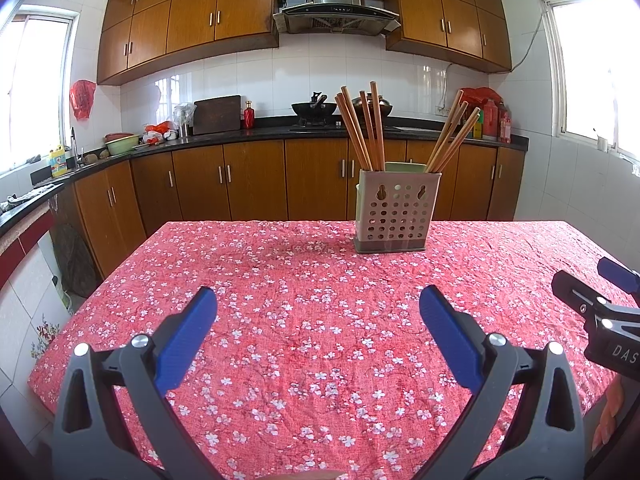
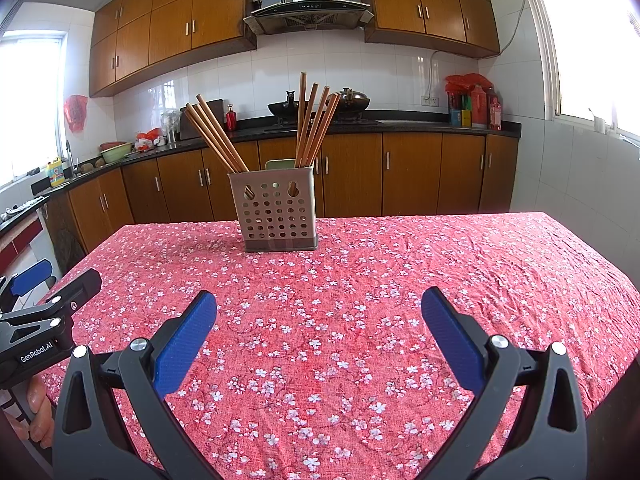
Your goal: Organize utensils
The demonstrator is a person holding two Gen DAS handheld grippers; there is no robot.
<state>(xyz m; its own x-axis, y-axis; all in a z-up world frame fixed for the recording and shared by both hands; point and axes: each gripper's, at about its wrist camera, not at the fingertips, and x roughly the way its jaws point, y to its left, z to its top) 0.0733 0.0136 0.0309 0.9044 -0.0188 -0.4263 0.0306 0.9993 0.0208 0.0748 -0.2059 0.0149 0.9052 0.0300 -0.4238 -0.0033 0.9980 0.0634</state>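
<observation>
Both grippers hover wide apart and empty, my left gripper (image 1: 318, 308) beside my right gripper (image 2: 319, 308); ahead, the perforated holder (image 1: 396, 212) stands upright on the floral tablecloth (image 1: 320, 360). Chopsticks (image 1: 362, 132) lean in two bunches, one at each end.

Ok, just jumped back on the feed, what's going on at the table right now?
A person holds a gripper in each hand above a table with a red flowered cloth. Both the left gripper and the right gripper have their jaws wide open and hold nothing. Ahead stands a perforated holder with chopsticks upright in two bunches, one leaning to each side. No loose utensils show on the cloth, and neither gripper touches the holder.
</observation>
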